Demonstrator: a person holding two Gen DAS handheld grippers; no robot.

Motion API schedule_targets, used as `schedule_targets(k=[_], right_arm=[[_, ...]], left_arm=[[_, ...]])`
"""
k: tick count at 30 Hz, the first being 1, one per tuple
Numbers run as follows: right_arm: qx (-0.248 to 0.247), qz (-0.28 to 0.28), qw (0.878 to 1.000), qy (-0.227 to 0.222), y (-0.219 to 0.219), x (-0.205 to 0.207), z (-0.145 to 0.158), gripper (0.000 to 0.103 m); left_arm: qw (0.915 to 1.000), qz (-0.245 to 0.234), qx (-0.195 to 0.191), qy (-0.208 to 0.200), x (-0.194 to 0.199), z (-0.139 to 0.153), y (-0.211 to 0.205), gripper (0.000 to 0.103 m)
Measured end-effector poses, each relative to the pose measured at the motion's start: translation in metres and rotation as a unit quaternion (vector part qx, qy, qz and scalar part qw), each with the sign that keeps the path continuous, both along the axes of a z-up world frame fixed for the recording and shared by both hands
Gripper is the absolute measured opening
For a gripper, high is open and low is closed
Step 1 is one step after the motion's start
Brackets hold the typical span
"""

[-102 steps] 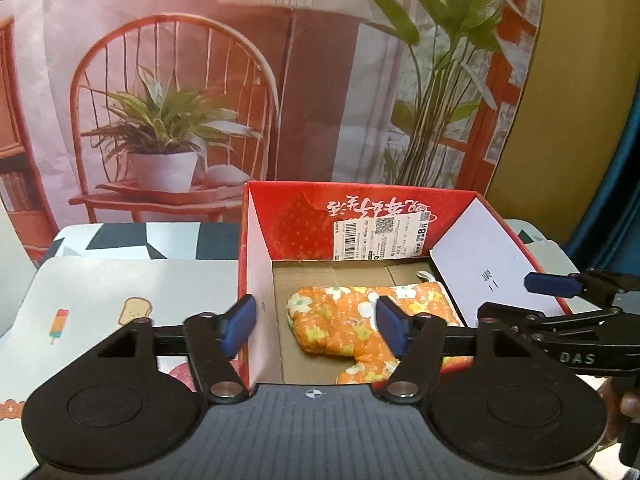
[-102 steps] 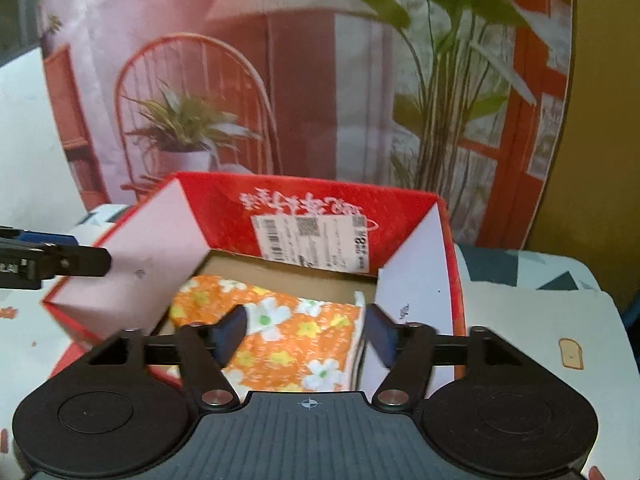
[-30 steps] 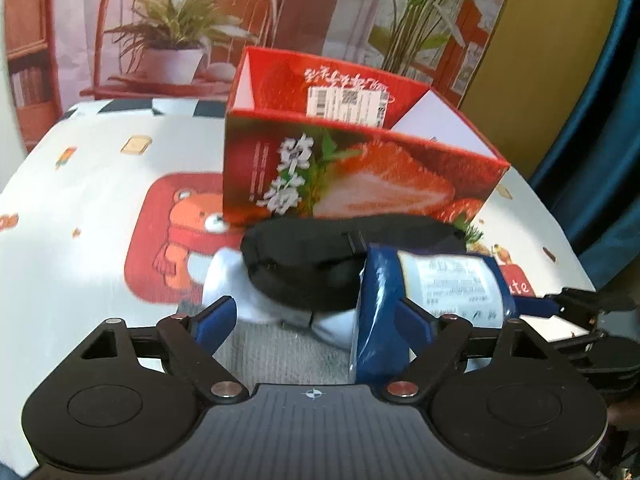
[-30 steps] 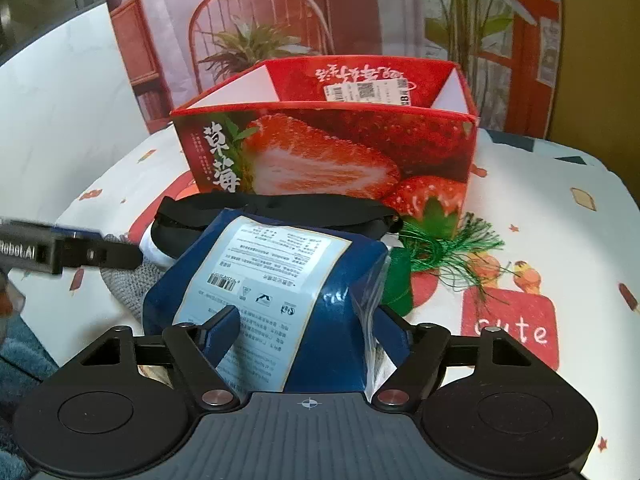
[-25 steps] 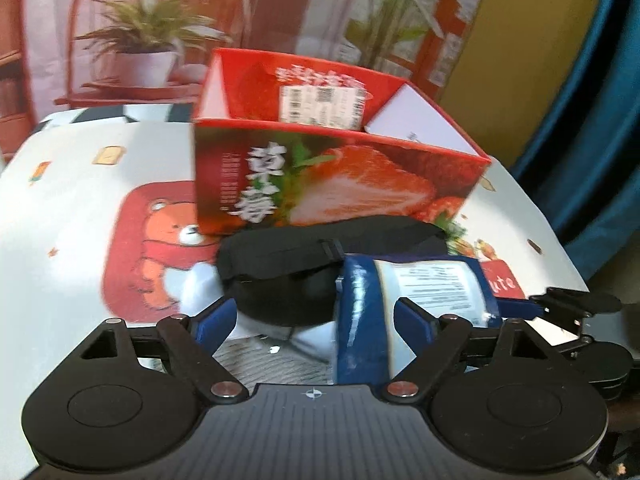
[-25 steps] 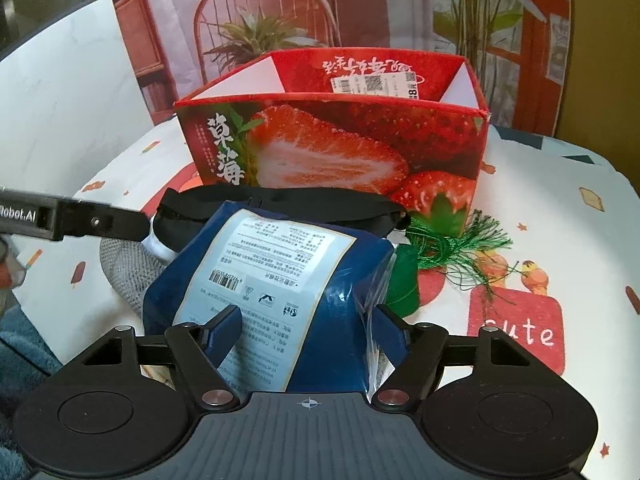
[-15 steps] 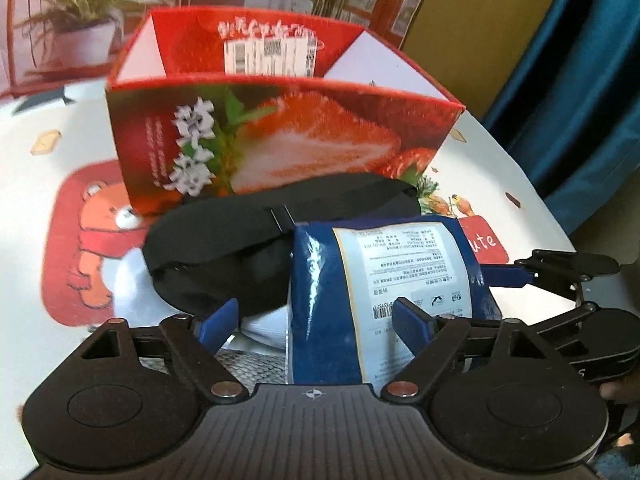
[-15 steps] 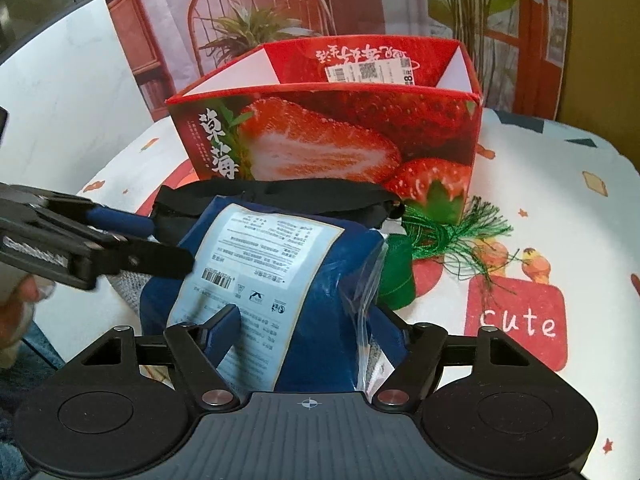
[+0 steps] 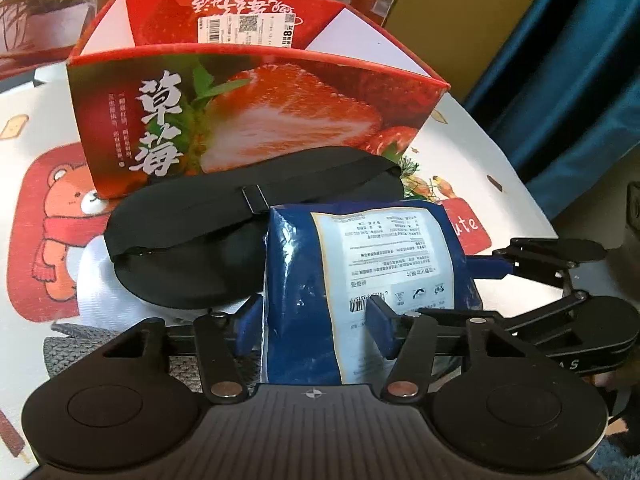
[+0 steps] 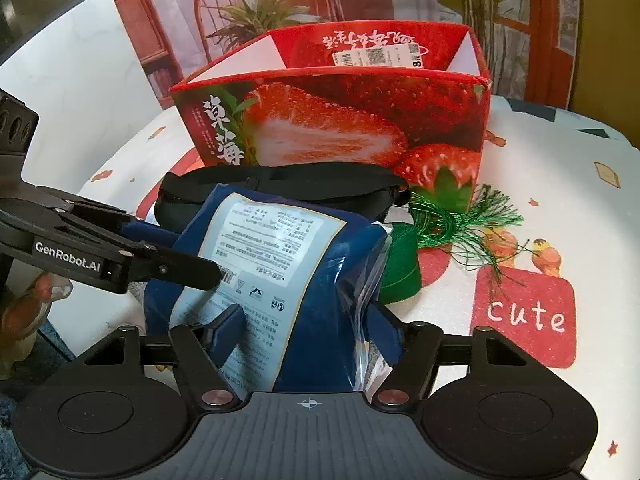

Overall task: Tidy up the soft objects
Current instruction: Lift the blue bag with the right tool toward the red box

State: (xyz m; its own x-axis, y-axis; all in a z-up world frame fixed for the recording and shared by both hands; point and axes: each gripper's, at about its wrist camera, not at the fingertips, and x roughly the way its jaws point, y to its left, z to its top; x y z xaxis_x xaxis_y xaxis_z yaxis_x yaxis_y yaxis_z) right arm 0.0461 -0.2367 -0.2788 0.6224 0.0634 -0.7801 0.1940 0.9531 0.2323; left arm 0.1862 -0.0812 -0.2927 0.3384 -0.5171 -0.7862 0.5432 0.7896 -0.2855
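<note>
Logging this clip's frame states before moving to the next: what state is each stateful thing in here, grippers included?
left gripper: shut on blue packet, pinching its near end.
right gripper: shut on blue packet, fingers pressed into both sides.
blue packet: sealed, label side up, held by both grippers.
strawberry box: open at the top, upright on the table.
black eye mask: lying flat in front of the box, strap across it.
green tassel: loose on the table, threads splayed.

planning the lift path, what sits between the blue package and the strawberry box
The black eye mask lies between the blue package and the strawberry box, shown in both wrist views; a green tassel lies at the box's right corner.
</note>
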Motion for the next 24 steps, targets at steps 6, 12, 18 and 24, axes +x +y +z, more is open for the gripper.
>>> schedule_targets(k=[6,12,18,24], right_arm=[[-0.006,0.004,1.000,-0.013,0.003,0.001,0.014,0.043],[-0.026,0.041,0.998,-0.043,0.006,0.007,0.043,0.039],[-0.067,0.095,0.991,-0.066,0.012,0.025,0.071,0.037],[-0.116,0.121,0.981,-0.095,0.014,0.052,0.101,0.036]], left_arm=[[0.9992,-0.006,0.010,-0.037,-0.006,0.017,0.000,0.045],[0.9979,0.004,-0.022,-0.061,-0.005,0.040,0.021,0.045],[0.9954,0.025,-0.035,-0.086,0.004,0.068,0.037,0.045],[0.9900,0.038,-0.038,-0.130,0.016,0.104,0.040,0.045]])
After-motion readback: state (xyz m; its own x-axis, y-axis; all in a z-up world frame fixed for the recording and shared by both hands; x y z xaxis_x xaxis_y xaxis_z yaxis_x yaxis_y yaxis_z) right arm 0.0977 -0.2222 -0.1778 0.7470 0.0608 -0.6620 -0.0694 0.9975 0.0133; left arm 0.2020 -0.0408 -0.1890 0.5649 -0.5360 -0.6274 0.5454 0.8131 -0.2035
